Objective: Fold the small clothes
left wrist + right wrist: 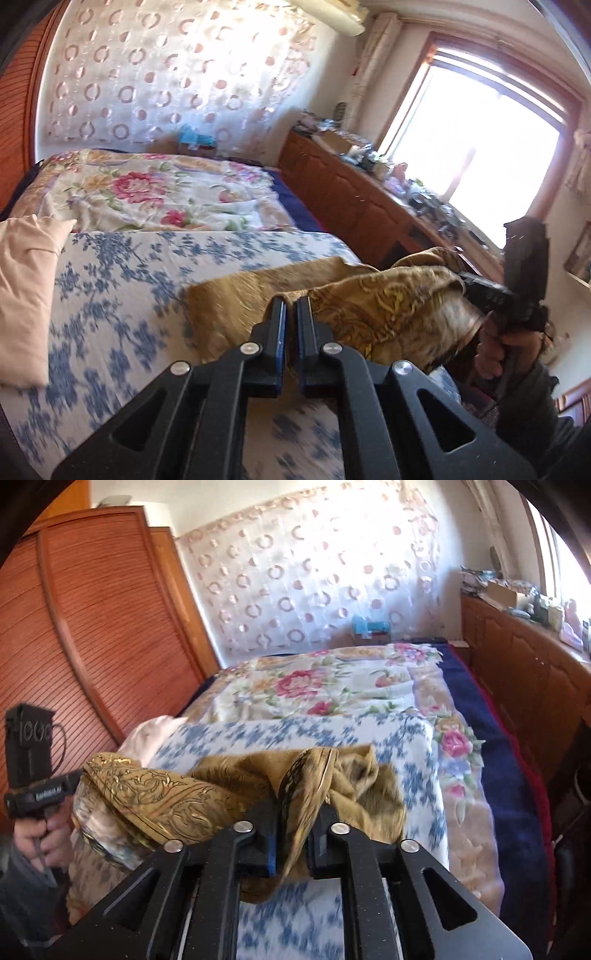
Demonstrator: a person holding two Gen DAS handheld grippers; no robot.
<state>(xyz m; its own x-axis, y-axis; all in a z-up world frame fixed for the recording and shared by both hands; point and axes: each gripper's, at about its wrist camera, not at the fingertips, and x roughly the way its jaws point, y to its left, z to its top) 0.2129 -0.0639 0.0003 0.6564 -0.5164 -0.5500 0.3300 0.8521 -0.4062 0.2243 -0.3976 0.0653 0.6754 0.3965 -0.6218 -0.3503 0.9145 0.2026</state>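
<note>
Left wrist view first: the left hand-held gripper (290,310) has its jaws drawn nearly together, with a thin edge of the gold patterned garment (388,299) apparently pinched at the tips, though blur makes the contact hard to confirm. From the right wrist view, the right hand-held gripper (297,812) is clamped narrowly on a bunched fold of the same garment, cloth spilling below the pads. Between the two the garment hangs in a sagging span just above the blue floral sheet (122,280) on the bed, its far part trailing on the sheet. A peach pillow (26,288) lies at the sheet's left edge, a flowered quilt (332,686) further up. My worry is the left pinch: if it holds only a sliver of slippery fabric, that corner could slide out. The right side's thick bunch could also carry a crease into the fold, leaving the edges misaligned.
</note>
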